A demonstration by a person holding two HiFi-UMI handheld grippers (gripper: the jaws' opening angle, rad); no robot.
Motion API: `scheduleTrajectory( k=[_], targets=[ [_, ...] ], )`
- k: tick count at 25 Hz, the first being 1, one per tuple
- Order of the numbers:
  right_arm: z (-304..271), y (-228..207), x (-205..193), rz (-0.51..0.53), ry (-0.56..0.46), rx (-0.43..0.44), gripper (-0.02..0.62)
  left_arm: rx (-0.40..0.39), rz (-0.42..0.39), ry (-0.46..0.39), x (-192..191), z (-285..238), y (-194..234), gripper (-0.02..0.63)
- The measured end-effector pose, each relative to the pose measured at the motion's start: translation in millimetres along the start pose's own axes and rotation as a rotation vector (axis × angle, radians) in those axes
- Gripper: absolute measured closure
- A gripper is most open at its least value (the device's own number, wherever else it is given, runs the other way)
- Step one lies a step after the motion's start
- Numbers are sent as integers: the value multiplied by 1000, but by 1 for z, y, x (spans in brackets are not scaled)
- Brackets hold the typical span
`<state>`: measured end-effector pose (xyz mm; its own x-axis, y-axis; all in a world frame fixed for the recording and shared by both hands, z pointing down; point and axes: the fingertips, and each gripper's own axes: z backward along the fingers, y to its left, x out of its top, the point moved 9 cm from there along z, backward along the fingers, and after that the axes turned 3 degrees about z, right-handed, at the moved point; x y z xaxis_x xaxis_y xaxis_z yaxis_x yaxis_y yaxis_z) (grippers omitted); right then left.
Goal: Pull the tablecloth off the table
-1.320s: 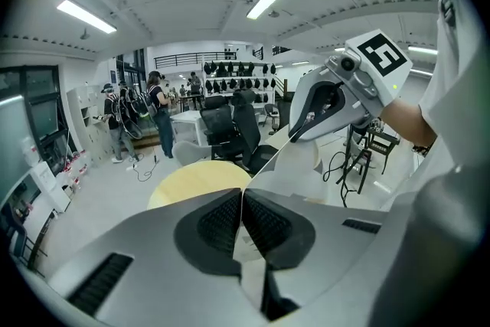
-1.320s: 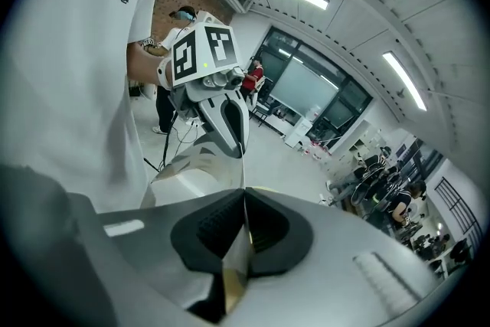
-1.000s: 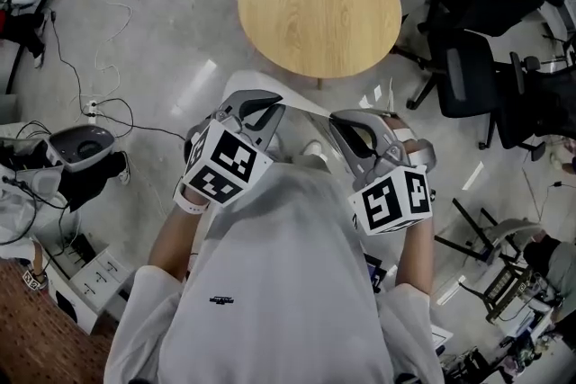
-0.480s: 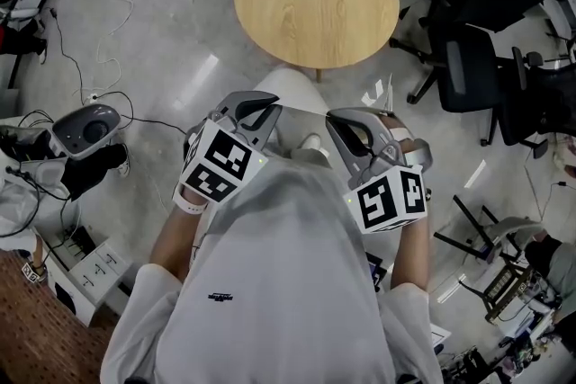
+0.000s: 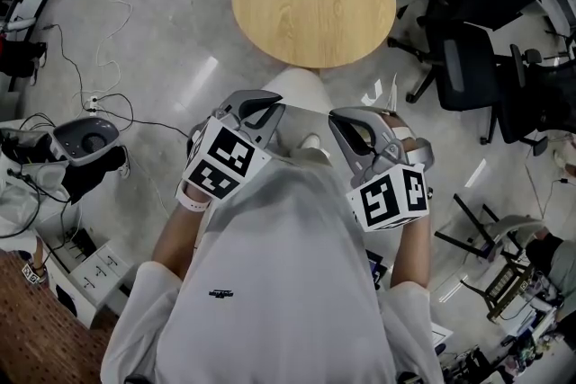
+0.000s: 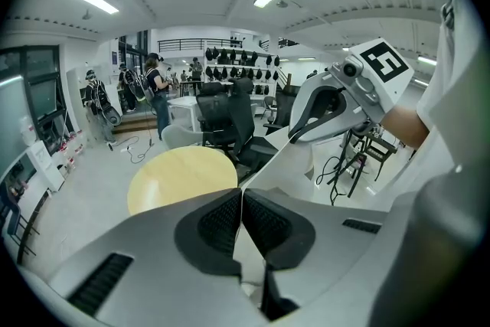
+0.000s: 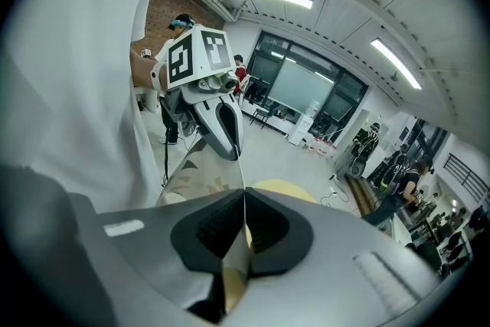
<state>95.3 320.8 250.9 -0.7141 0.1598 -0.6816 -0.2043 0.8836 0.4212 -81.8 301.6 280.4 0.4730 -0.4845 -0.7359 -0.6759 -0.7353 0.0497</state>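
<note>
The round wooden table point(image 5: 313, 0) stands bare, well apart from the person. The pale tablecloth point(image 6: 295, 155) is off it, stretched taut in the air between the two grippers in front of the person's chest. The left gripper point(image 6: 242, 220) and right gripper point(image 7: 245, 226) each have their jaws clamped together on an edge of the cloth.
</note>
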Motion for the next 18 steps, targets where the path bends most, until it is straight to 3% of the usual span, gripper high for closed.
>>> scheduleTrajectory(
  k=[18],
  targets=[
    [-2, -3, -13, -42, -32, 27, 583, -8, 6, 26, -2, -10, -3, 597]
  ],
)
